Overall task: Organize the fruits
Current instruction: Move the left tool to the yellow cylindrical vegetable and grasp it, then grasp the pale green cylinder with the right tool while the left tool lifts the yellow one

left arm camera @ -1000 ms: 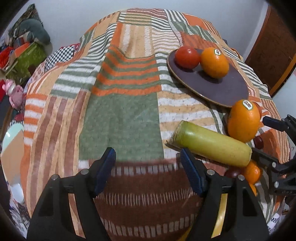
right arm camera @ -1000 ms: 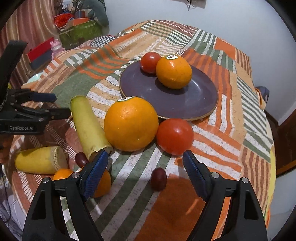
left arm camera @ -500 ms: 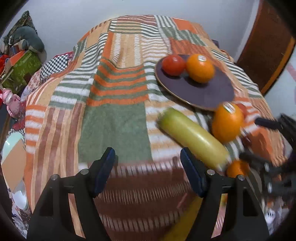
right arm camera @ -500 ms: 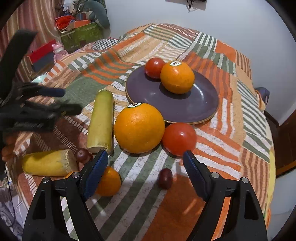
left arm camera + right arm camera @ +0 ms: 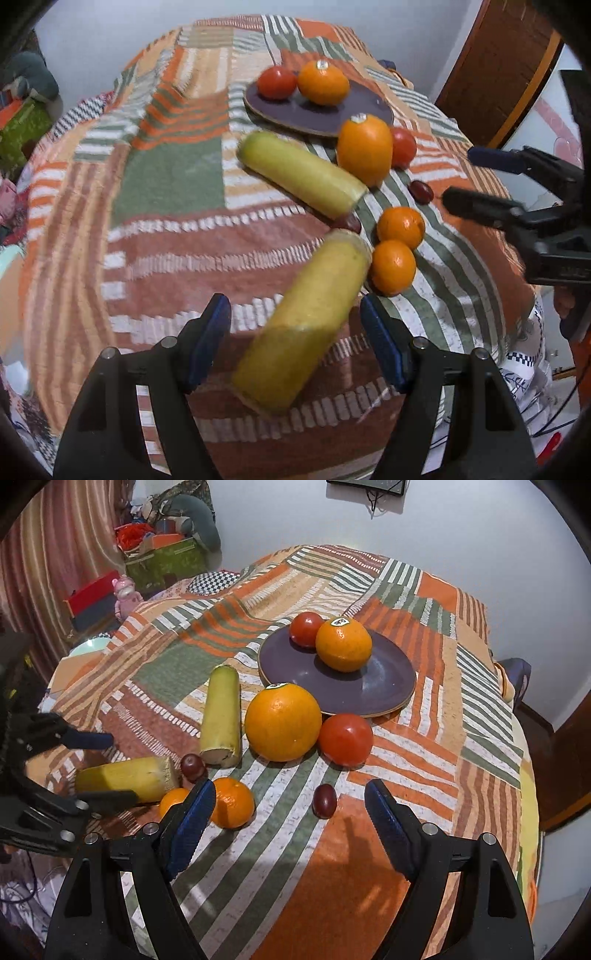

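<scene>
Our left gripper (image 5: 295, 332) is spread wide, a yellow sugarcane piece (image 5: 306, 321) lying between its fingers, untouched, near the tabletop's (image 5: 166, 240) near edge. Our right gripper (image 5: 290, 812) gapes too, a dark grape (image 5: 324, 800) just ahead of it. Beyond sit the big orange (image 5: 282, 722) and tomato (image 5: 346, 739), then the plate (image 5: 380, 686) toward the far edge.

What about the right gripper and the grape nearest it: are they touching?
Apart. The right wrist view shows cloth between the grape and both fingers of the open right gripper.
</scene>
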`<state>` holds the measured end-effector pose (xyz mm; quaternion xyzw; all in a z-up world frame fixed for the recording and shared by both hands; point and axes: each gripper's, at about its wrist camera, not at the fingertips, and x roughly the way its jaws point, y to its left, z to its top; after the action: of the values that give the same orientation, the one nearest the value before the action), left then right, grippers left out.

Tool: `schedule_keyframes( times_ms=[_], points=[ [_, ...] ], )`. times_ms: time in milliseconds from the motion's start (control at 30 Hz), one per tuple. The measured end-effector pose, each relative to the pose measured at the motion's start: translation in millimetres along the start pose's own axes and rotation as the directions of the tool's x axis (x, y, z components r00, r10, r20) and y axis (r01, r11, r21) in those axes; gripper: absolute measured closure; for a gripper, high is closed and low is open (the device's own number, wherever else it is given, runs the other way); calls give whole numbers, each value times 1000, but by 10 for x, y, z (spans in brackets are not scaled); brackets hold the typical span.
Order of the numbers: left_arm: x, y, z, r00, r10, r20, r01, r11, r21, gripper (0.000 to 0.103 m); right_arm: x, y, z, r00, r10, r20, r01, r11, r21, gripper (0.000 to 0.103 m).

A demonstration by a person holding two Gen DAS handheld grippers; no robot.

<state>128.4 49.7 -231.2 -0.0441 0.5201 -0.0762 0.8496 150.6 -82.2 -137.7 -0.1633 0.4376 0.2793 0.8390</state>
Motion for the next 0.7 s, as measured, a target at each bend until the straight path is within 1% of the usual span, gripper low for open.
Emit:
schedule_keyframes(
  times_ms=[67,100,133,200,267,300,400,433,533,600,633,700],
  points=[
    [71,-24,-22,1000,14,-1,-14,1000,9,31,-34,13,-10,1000,1,7,-1,1000,0,22],
    [74,-44,-33,1000,24,13,-24,999,22,34,-43,17,-11,1000,-1,9,1,1000,0,22],
    [58,-65,-44,999,35,32,-36,999,38,43,-49,22,-7,1000,-5,11,5,1000,-1,22],
    [19,-55,-55,998,30,52,-32,999,39,47,-56,45,10,1000,-6,17,6,1000,-7,22],
    [-14,0,-80,996,43,76,-45,999,19,55,-57,90,39,1000,-4,31,4,1000,-15,22],
    [-26,38,-91,996,48,79,-49,999,5,57,-51,108,58,999,-2,34,3,1000,-19,22],
    [-87,250,-86,996,30,90,-24,998,-64,63,-16,186,142,999,9,44,-8,1000,-29,23],
    [-115,330,-72,995,41,95,-34,996,-84,65,5,224,185,999,18,49,-16,999,-33,23],
    [-154,532,-16,993,71,96,-59,991,-121,65,65,324,283,998,42,53,-39,998,-46,23],
    [-181,659,-2,992,79,97,-64,987,-146,65,130,385,369,997,65,51,-63,997,-39,28],
    [-185,716,2,992,80,96,-64,986,-155,65,167,415,415,995,84,45,-82,996,-38,32],
    [-185,805,-7,994,61,93,-45,985,-168,65,269,483,509,995,100,27,-98,994,-47,39]
  ],
)
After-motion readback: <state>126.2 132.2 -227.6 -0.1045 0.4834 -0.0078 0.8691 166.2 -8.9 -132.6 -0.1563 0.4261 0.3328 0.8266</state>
